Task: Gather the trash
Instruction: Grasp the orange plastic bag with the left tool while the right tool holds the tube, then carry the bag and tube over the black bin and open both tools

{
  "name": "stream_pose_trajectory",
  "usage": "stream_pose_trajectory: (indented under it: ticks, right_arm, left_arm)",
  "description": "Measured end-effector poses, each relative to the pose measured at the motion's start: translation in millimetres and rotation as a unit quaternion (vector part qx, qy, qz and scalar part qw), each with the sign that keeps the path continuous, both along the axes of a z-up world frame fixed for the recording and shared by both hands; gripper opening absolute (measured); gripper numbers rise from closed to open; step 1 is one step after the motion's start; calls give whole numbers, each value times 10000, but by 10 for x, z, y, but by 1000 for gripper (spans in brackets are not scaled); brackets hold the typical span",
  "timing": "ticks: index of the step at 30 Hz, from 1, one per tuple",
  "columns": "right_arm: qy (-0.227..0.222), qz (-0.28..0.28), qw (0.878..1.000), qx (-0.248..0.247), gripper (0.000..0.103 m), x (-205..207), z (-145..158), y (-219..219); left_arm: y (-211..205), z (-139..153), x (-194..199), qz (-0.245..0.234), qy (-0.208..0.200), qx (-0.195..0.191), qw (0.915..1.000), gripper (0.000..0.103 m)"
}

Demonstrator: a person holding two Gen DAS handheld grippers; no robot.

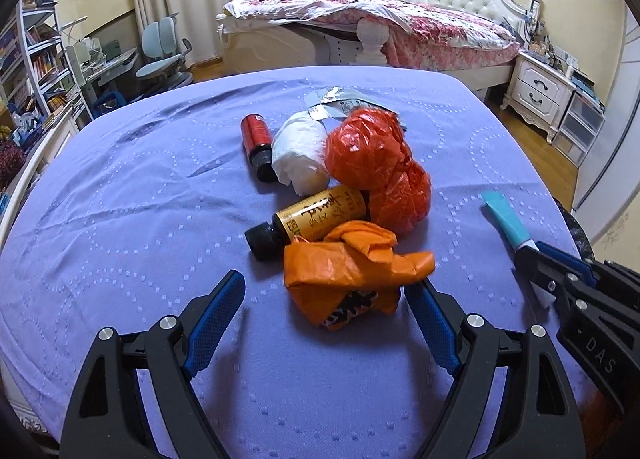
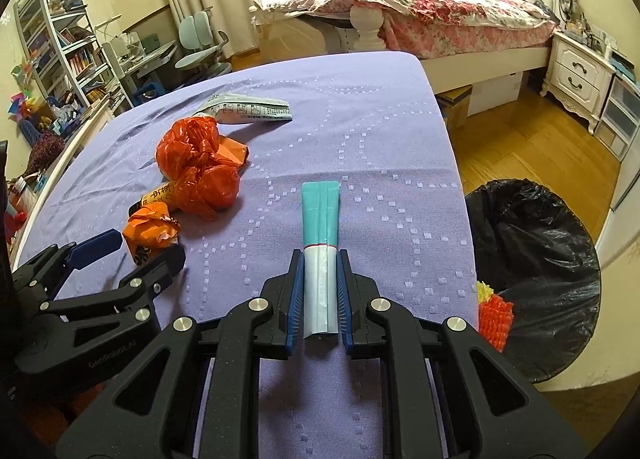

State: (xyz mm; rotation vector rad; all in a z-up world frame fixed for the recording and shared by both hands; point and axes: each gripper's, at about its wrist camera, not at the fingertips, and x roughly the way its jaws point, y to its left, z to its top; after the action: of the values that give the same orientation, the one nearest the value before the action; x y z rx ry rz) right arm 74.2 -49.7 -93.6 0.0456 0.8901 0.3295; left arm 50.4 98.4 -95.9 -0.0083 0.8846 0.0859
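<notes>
A pile of trash lies on the purple-covered table (image 1: 120,219): an orange wrapper (image 1: 348,271), a yellow-labelled bottle (image 1: 308,219), a red plastic bag (image 1: 376,163), a white paper wad (image 1: 300,155), a small red bottle (image 1: 256,139) and a silver packet (image 1: 340,99). My left gripper (image 1: 326,291) is open, its fingers on either side of the orange wrapper, just short of it. My right gripper (image 2: 319,259) is shut on a teal-and-white tube (image 2: 320,227), held over the table's right part; the tube also shows in the left wrist view (image 1: 506,219).
A bin with a black liner (image 2: 536,259) stands on the wood floor right of the table, with red and yellow scraps (image 2: 494,311) at its near rim. A bed (image 1: 400,27), nightstand (image 1: 540,87), desk chair (image 1: 164,55) and bookshelves (image 1: 36,55) lie beyond the table.
</notes>
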Motion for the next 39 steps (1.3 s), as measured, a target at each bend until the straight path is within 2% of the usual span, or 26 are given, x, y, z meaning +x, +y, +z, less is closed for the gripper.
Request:
stream_pose_trajectory:
  ticks: [3, 4, 14, 27, 32, 39]
  right_arm:
    - [-18, 13, 10000, -19, 16, -8, -2, -2]
    - [-31, 20, 10000, -34, 16, -11, -5, -1]
    - [-183, -28, 9998, 3, 14, -120, 46, -37]
    - [-312, -142, 9994, 97, 14, -264, 171, -162]
    - [-468, -353, 9982, 108, 14, -331, 274, -347]
    - [-648, -1010, 9928, -13, 14, -354, 347, -882]
  left_arm:
    - [-19, -14, 10, -43, 27, 10, 10000, 62]
    - [-29, -30, 10, -78, 62, 19, 9999, 60]
    - [-85, 61, -130, -241, -232, 50, 9994, 59]
    - [-137, 161, -262, -337, -385, -87, 9987, 59]
    - [-312, 293, -251, -567, -571, -144, 9967, 59]
    - [-754, 405, -134, -1077, -732, -196, 9913, 59]
